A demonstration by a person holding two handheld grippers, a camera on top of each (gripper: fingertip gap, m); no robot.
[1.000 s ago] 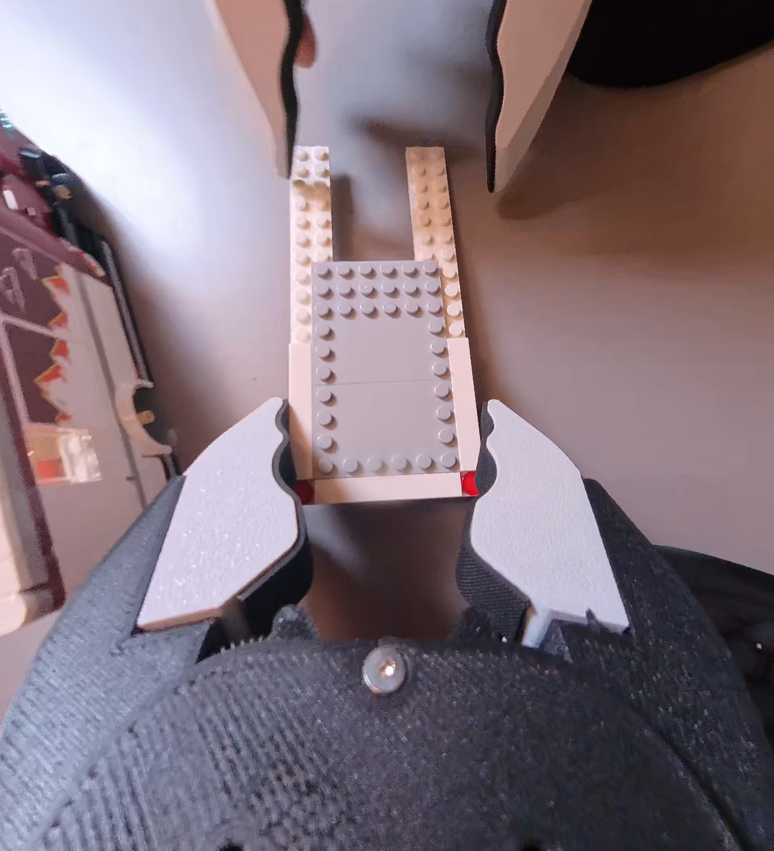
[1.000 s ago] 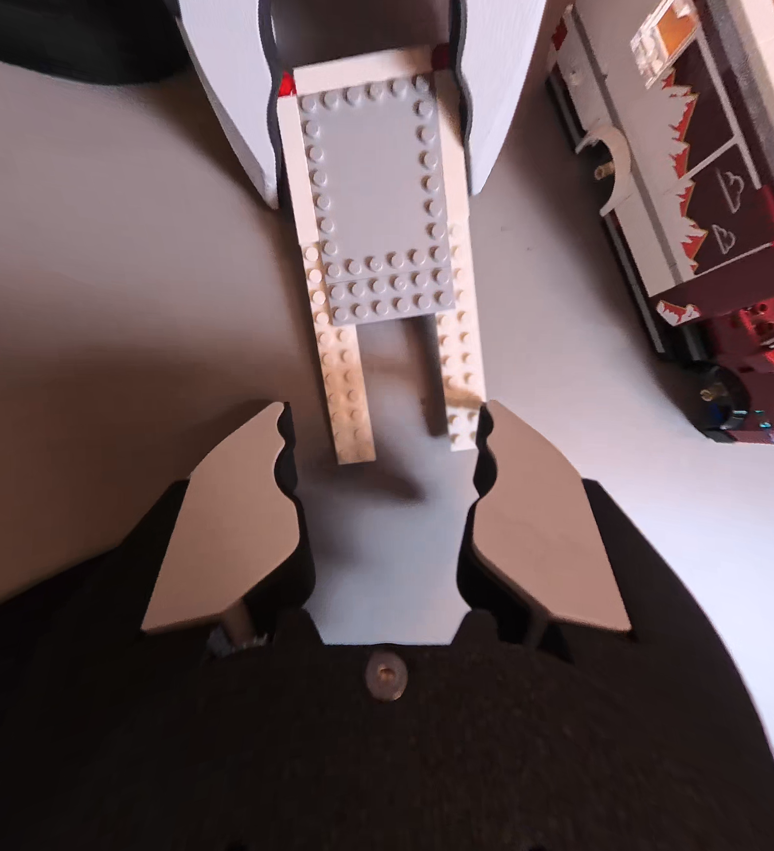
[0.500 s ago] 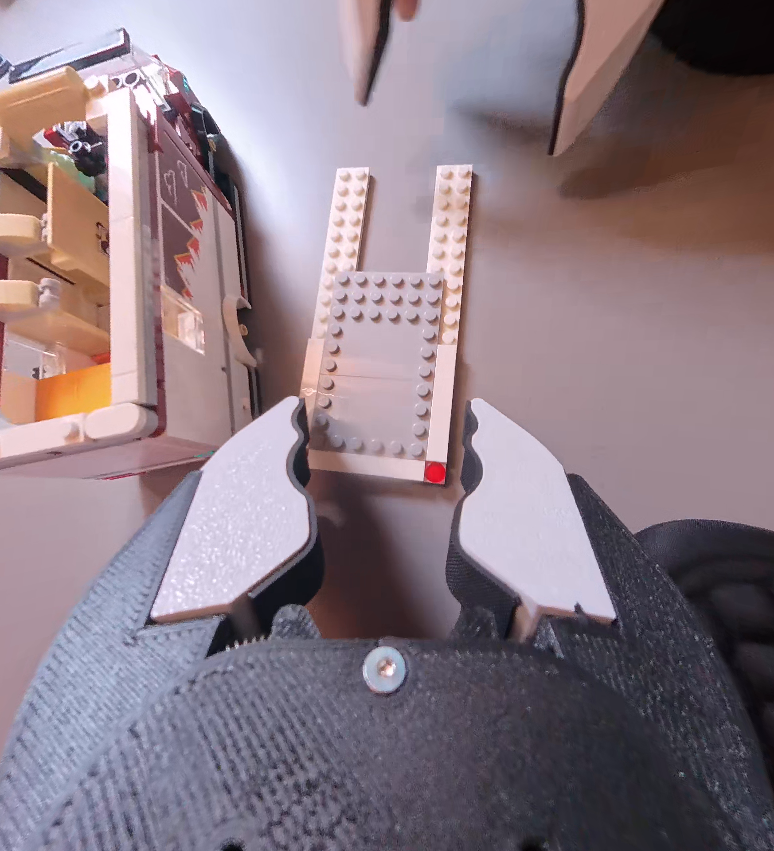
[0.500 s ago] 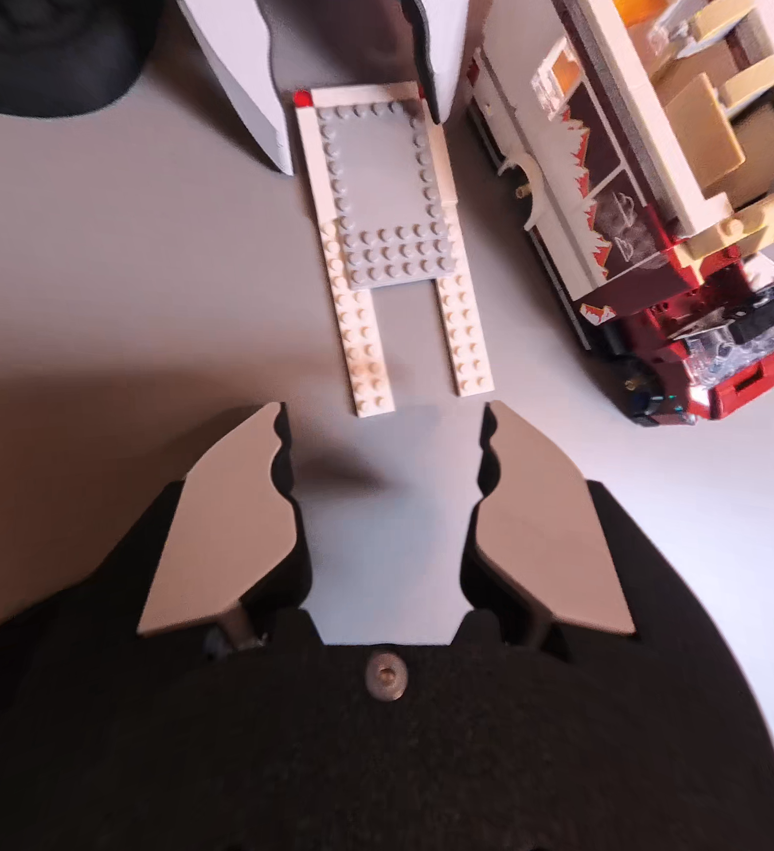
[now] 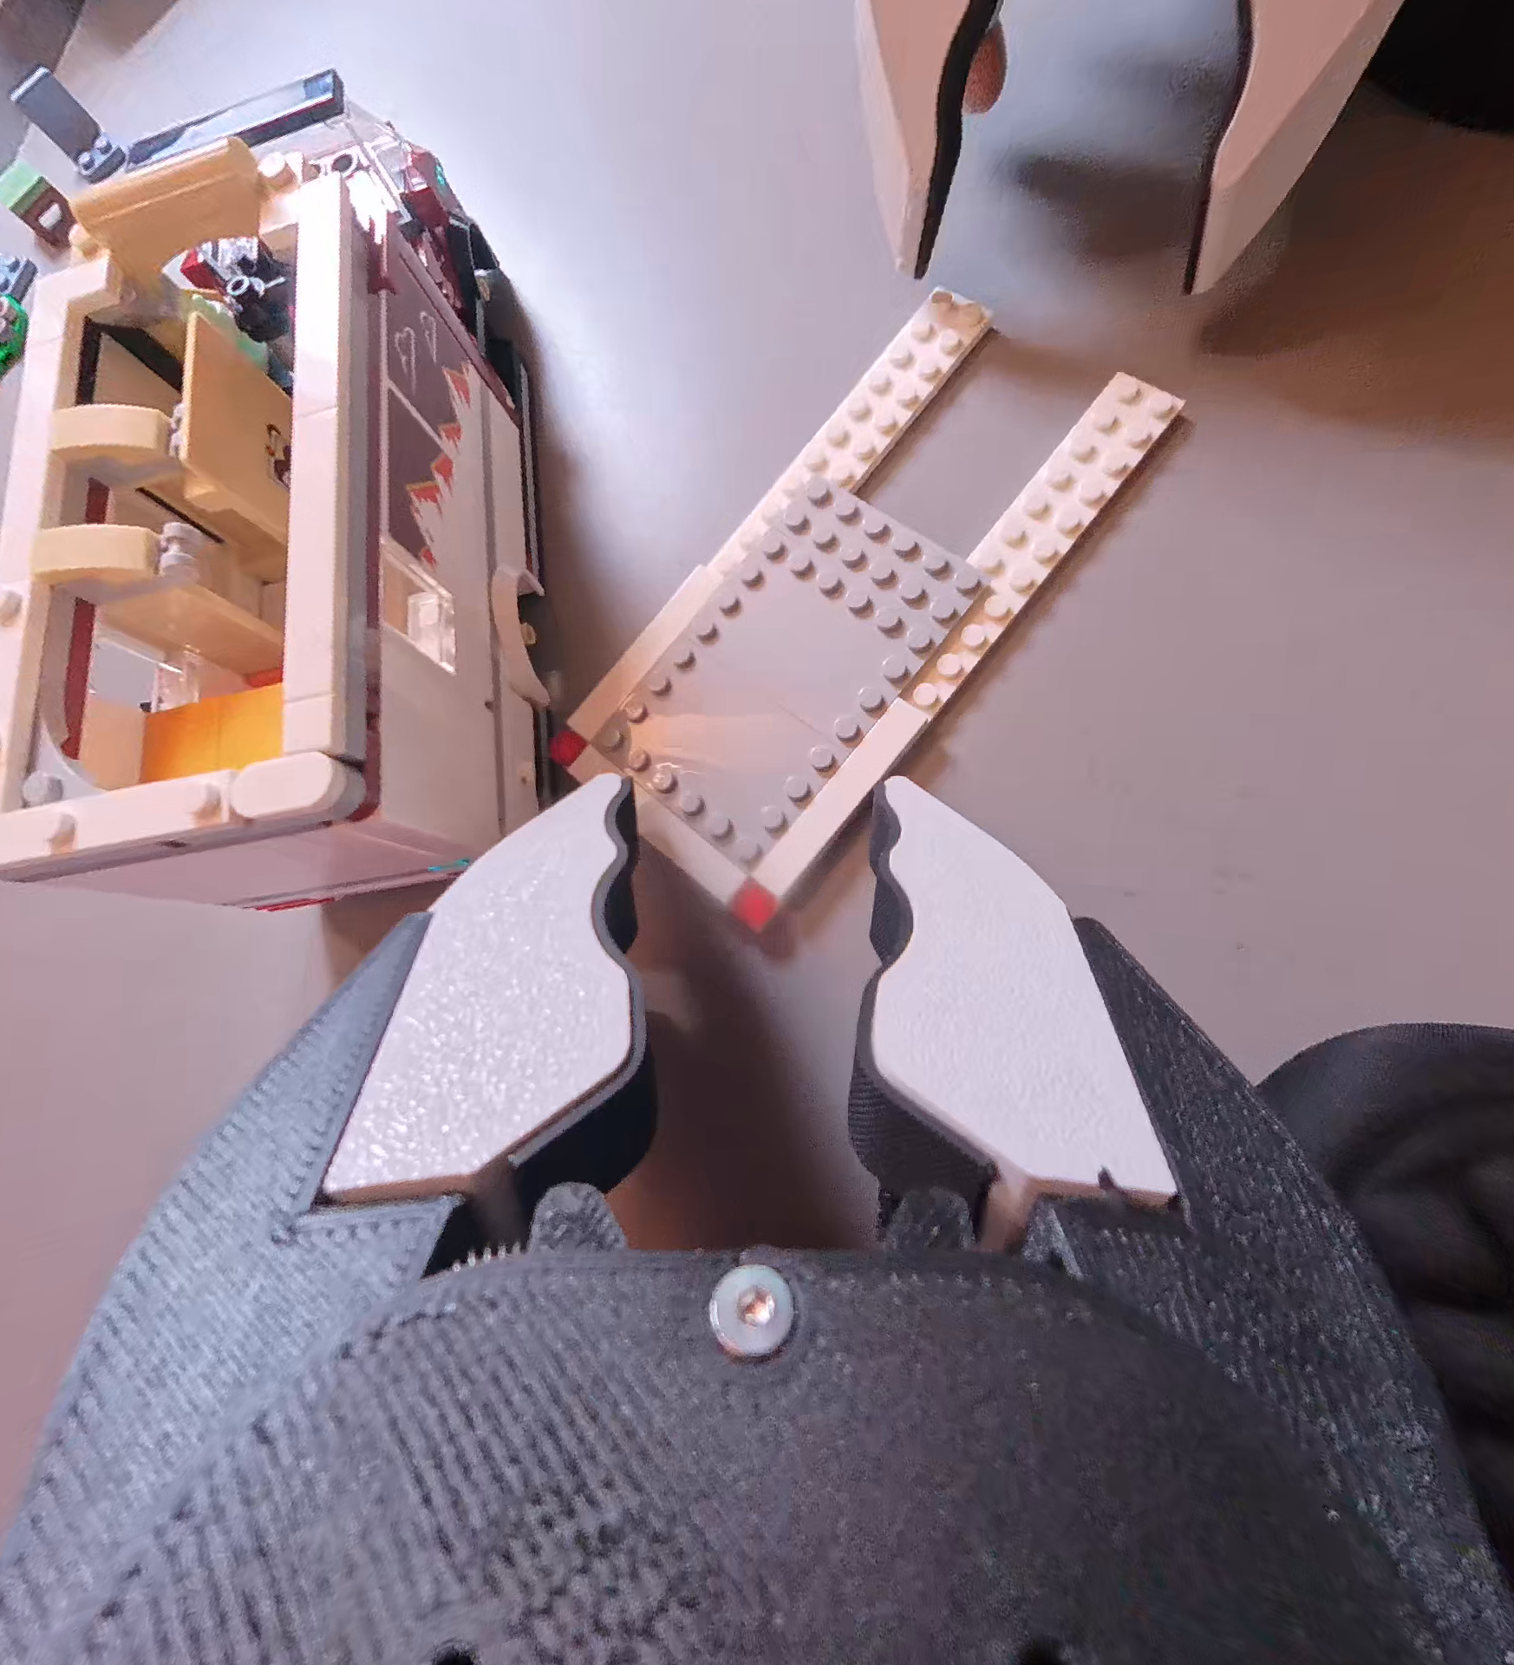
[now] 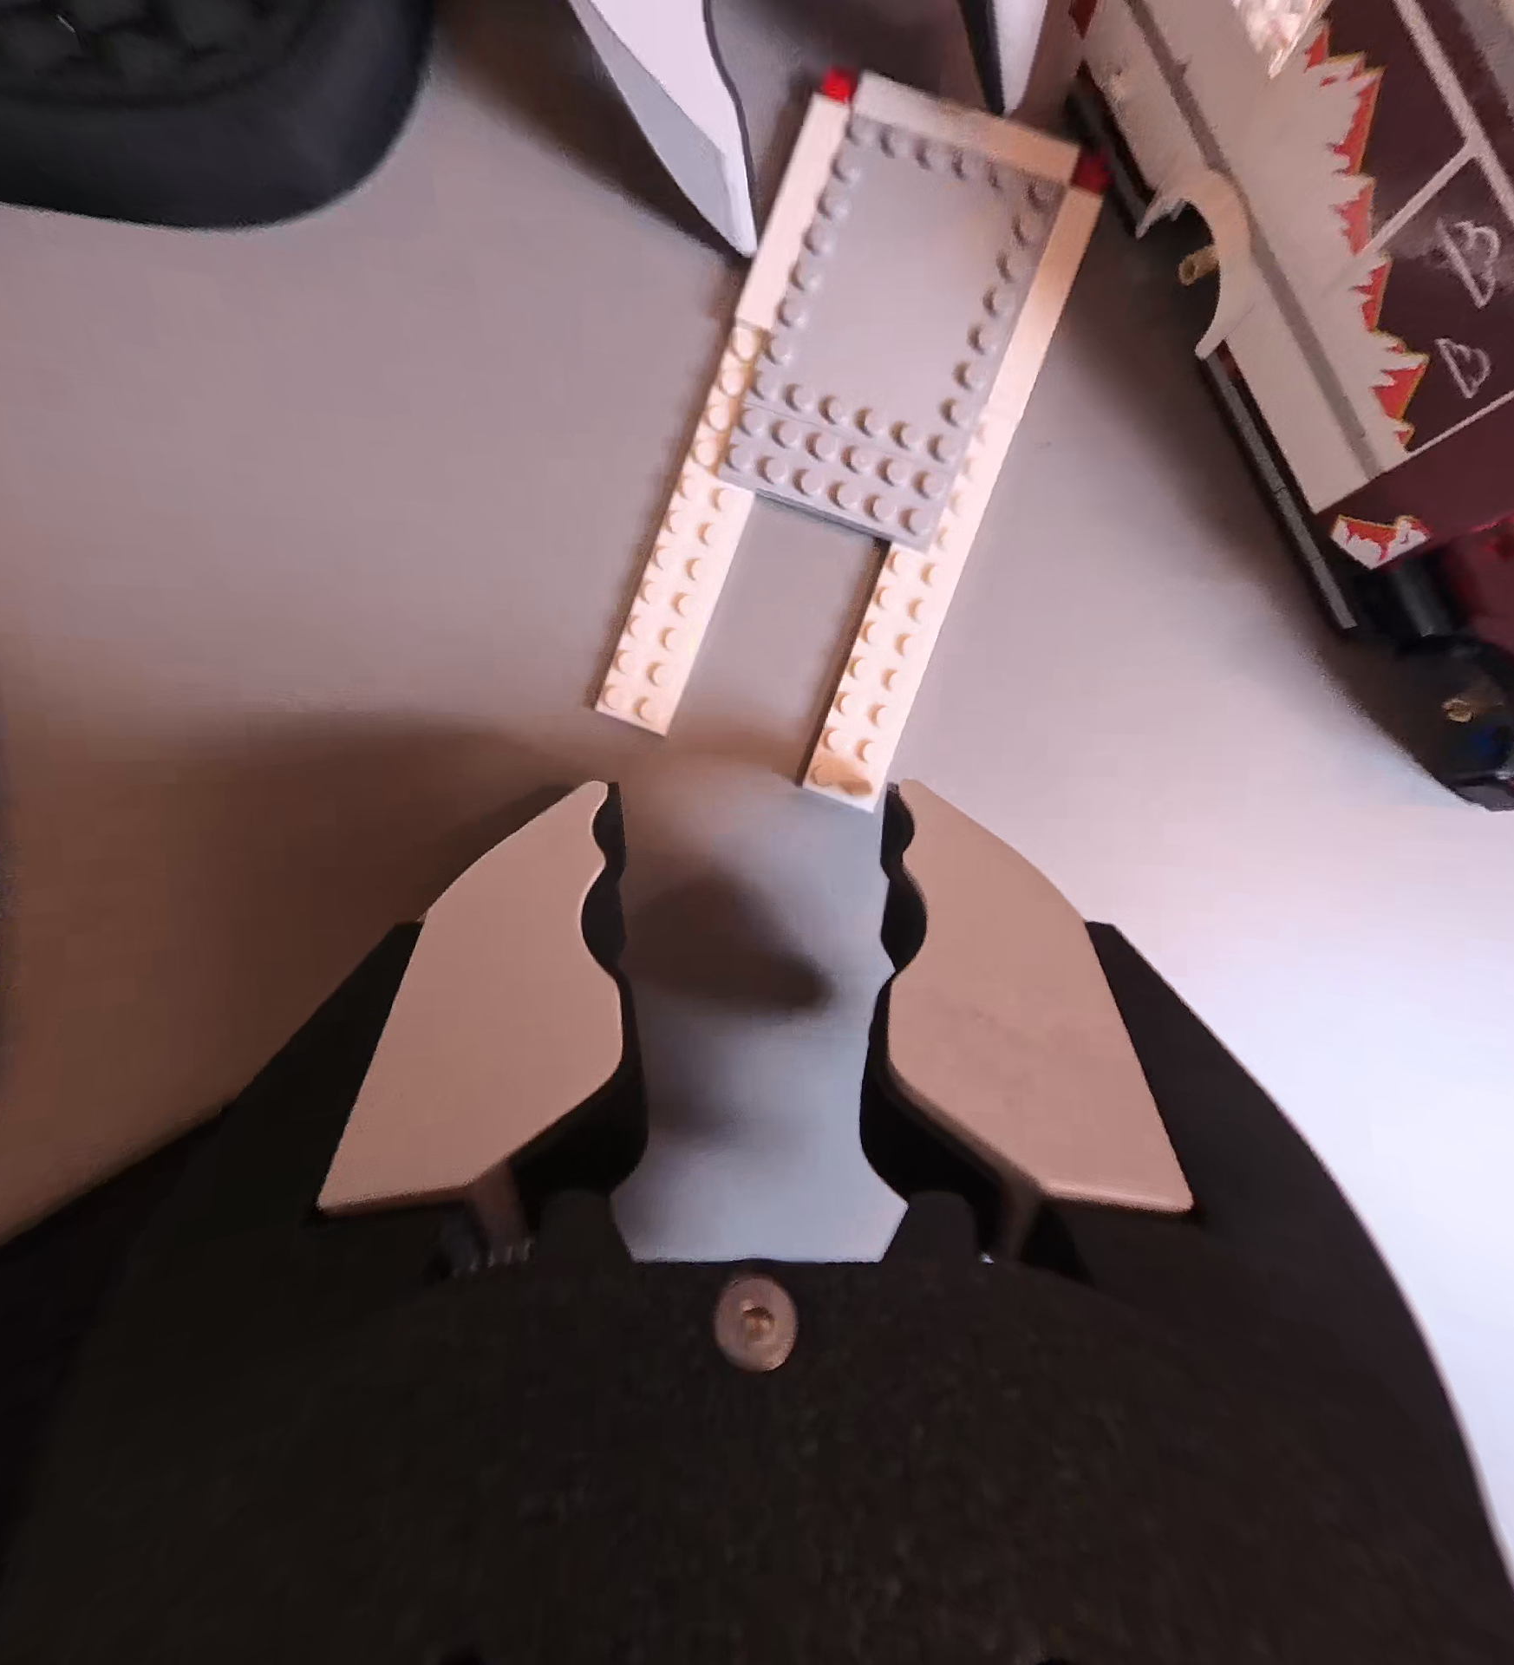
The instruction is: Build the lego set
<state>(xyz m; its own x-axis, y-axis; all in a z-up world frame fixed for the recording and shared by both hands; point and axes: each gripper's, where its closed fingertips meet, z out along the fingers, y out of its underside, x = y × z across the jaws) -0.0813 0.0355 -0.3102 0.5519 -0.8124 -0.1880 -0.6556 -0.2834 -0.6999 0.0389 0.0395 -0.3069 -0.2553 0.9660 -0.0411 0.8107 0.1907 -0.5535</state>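
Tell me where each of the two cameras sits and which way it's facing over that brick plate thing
Left wrist view: sits behind the open left gripper, looking down at the white-and-grey plate assembly's red-cornered end; the right gripper faces it.
Right wrist view: sits behind the open right gripper, looking from the opposite end, at the two white prongs.
Shared: the assembly on the table, and the brick-built van beside it.

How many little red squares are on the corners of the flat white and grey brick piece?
2. One red square sits at the corner between the left gripper fingers; the other is at the corner beside the brick van. The far ends show none.
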